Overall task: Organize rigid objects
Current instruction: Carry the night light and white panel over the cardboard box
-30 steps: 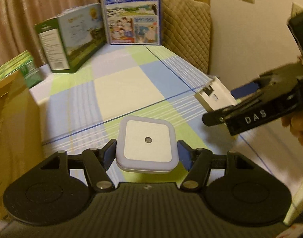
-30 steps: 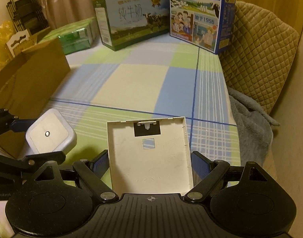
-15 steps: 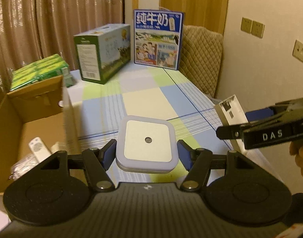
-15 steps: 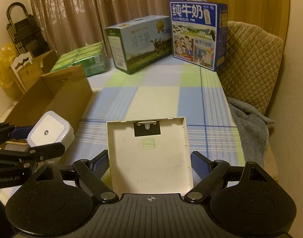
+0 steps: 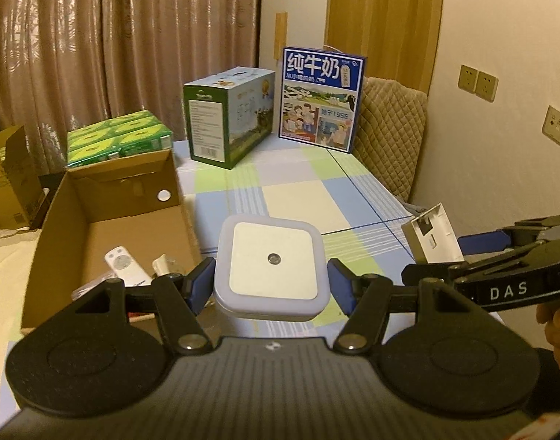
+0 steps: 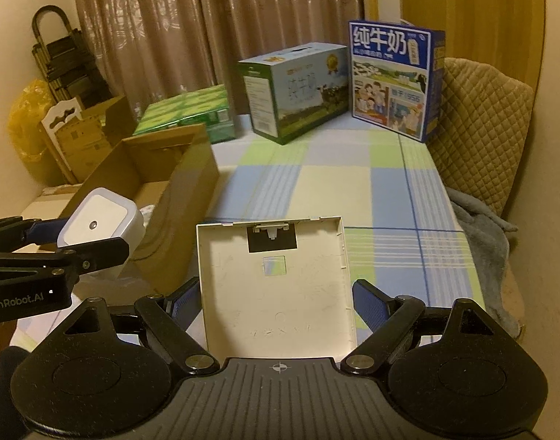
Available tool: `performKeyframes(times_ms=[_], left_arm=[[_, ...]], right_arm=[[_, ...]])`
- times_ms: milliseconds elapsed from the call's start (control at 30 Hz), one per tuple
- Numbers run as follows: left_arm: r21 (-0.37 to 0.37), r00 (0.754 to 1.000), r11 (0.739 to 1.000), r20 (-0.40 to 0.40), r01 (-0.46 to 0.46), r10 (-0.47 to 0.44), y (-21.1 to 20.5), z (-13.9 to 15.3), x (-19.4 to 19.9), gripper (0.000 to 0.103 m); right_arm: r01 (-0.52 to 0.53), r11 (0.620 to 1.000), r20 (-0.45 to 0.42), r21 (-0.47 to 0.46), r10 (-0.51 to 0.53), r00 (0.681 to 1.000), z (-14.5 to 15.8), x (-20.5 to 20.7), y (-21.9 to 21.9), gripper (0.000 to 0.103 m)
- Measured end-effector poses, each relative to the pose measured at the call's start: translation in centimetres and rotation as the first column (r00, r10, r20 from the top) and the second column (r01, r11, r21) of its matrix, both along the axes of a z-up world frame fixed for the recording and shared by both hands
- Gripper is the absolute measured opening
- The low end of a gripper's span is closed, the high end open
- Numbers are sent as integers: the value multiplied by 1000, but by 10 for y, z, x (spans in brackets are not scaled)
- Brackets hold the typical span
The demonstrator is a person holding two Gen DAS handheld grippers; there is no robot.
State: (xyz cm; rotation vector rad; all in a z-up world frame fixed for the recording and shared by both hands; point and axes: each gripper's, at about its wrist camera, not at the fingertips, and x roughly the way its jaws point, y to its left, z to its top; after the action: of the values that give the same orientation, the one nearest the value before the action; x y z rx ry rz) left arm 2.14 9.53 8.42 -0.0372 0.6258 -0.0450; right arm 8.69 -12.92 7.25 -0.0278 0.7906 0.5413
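Observation:
My left gripper (image 5: 271,284) is shut on a white square night light (image 5: 272,259) with a small round sensor, held in the air above the checked bed cover, just right of an open cardboard box (image 5: 107,212). The night light also shows in the right wrist view (image 6: 98,220). My right gripper (image 6: 276,295) is shut on a flat cream plastic cover plate (image 6: 274,282), held above the bed; the plate shows in the left wrist view (image 5: 434,238). The box holds a white remote (image 5: 126,266) and other small items.
A green milk carton box (image 5: 227,117) and a blue milk box (image 5: 318,101) stand at the far end of the bed. Green packs (image 5: 115,139) lie behind the cardboard box. A quilted cushion (image 6: 478,121) and grey blanket (image 6: 481,227) line the right side.
Both grippers have risen and pulled back with their objects still held. The cardboard box and its contents have come into the left wrist view.

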Motion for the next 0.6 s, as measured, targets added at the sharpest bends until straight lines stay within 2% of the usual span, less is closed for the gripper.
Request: performKeyframes(times_ms=[600], left_arm=[[-10, 998, 998, 12, -64, 64, 40, 10, -25, 61]], right_arm=[[-76, 997, 27, -7, 76, 997, 11, -16, 47, 84]])
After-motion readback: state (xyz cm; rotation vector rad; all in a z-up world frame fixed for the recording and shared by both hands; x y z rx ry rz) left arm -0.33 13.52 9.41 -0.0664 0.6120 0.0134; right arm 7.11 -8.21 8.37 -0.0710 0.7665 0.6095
